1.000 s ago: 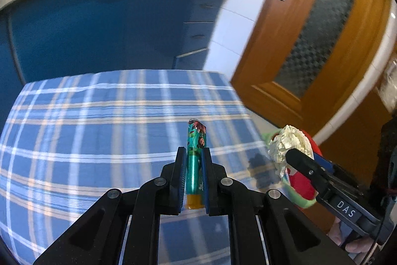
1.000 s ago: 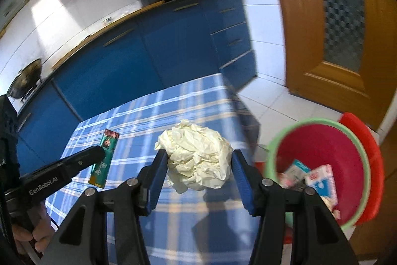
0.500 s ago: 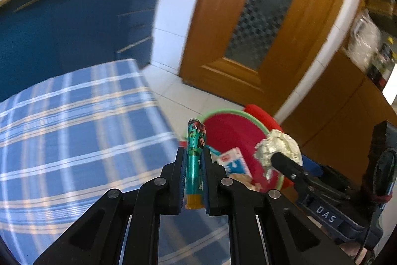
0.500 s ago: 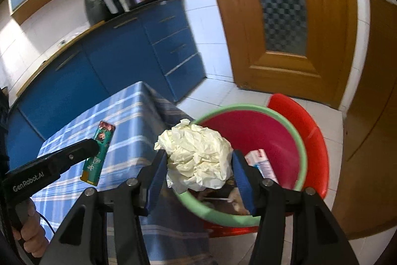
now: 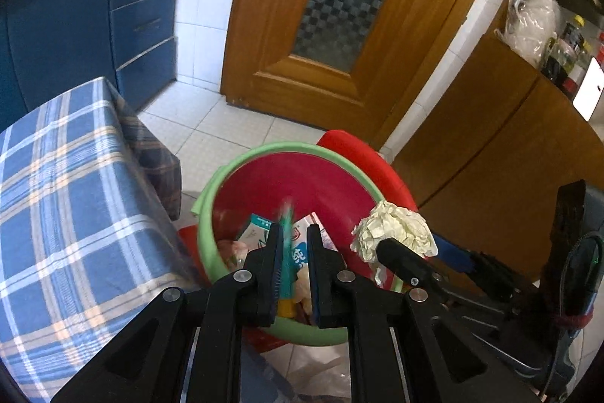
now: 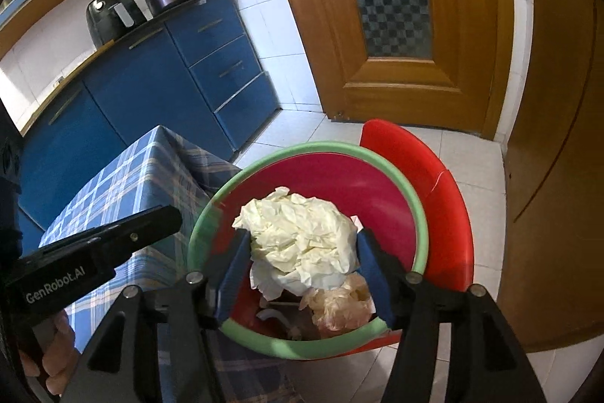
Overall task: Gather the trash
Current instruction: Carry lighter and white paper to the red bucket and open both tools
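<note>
Both hand-held grippers hang over a red bin with a green rim [image 5: 211,191], which stands on the tiled floor just right of the bench covered by a blue checked cloth [image 5: 68,214]. A red chair [image 6: 426,176] sits just behind the bin, and a wooden door [image 6: 396,6] closes the far side of the room.

The left hand-held gripper [image 5: 295,253] points down into the bin, its jaws opening. Between them is a green wrapper [image 5: 287,252], blurred in the left wrist view; it lies close against the left jaw with a clear gap to the right jaw, so it seems to be loose rather than pinched, though the blur leaves that uncertain. Below it in the bin lie a white and blue carton [image 5: 302,252] and other packets.

The right hand-held gripper [image 6: 302,252] is also over the bin, jaws opening. A crumpled ball of cream paper [image 6: 302,240] sits between its blue-padded fingers [image 6: 234,263]; the left pad looks slightly apart from the paper, while the right one is at its edge. Under the ball a pale plastic bag [image 6: 343,304] rests in the bin.

At the lower left of the right wrist view, a person's hand [image 6: 53,354] grips the left tool's handle.
</note>
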{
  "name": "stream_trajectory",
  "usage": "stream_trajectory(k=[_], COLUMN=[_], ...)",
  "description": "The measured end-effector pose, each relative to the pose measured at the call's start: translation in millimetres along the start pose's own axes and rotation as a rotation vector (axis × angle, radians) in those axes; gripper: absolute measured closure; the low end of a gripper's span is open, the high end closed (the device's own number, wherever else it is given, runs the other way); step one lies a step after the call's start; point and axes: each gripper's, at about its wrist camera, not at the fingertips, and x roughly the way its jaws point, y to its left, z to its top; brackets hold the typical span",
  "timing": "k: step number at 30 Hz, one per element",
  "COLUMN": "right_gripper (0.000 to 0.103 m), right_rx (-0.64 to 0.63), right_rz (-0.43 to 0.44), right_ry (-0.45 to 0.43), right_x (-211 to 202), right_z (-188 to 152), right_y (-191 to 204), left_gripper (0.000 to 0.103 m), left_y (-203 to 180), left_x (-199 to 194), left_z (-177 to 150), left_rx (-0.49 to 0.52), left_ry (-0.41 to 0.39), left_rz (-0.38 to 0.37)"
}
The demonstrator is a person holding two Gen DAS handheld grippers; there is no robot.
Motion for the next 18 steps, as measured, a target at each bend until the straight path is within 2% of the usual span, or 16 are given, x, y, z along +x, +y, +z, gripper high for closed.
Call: stream_trajectory(k=[3,9,18], right_gripper=[0.041,0.033,0.033], right_rx=[0.009,-0.022,-0.022], right_rz=[0.002,0.0,0.003], right_ry=[0.001,-0.009,-0.039], right_x=[0.1,-5.4,-27.4], right_z=[-0.7,0.6,-2.1], right_y=[-3.4,1.1,9.8], left_gripper=[0.073,0.073,0.073], left_y=[-3.0,1.0,8.0], left_x=[1.9,-10.2,-45.4], left_z=[0.6,-2.8,-10.1], left_rx=[0.011,0.002,-0.016], left_ry=[0.002,-0.012,-0.052], left_rz=[0.013,0.028,0.063])
